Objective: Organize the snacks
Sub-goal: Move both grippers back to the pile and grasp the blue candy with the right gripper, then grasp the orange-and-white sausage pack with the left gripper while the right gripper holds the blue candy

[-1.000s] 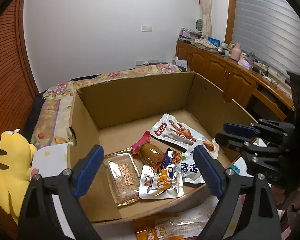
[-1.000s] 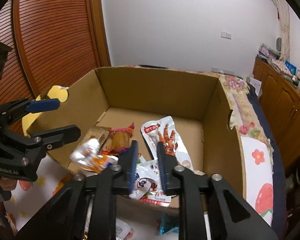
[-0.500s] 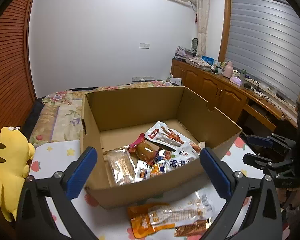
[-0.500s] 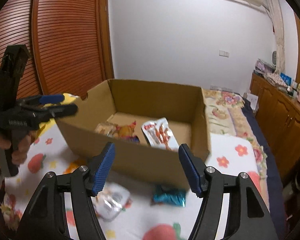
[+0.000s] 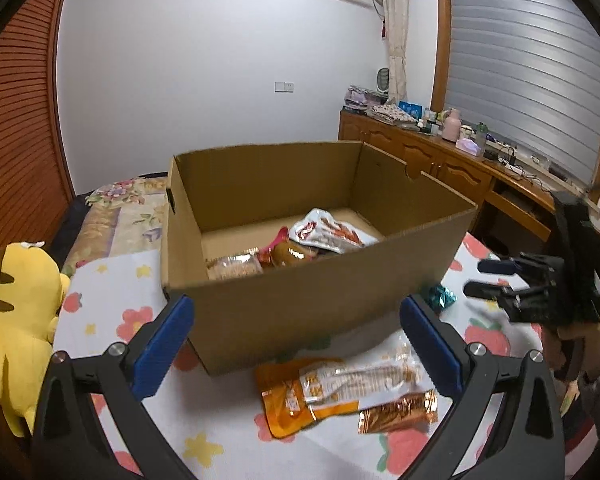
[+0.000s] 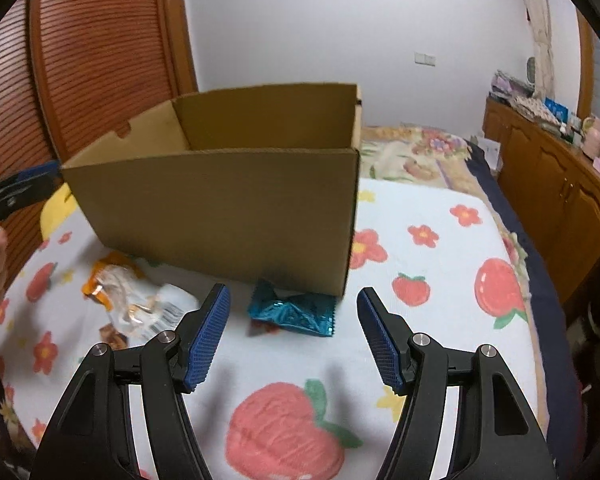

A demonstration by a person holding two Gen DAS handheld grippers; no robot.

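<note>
An open cardboard box stands on the flowered cloth and holds several snack packs. In front of it lie an orange-and-clear snack pack and a small copper foil pack. My left gripper is open and empty, low before the box and above these packs. My right gripper is open and empty, just before a teal foil pack at the box's near corner. The teal pack also shows in the left wrist view. The right gripper also shows in the left wrist view.
A yellow plush toy lies at the left of the cloth. A wooden sideboard with small items runs along the right wall. A slatted wooden door stands behind the box. The bed's flowered cover lies beyond.
Both grippers have pulled back and down from over the box to the cloth in front of it. The right gripper went from shut to open a second ago and now faces the teal pack.
</note>
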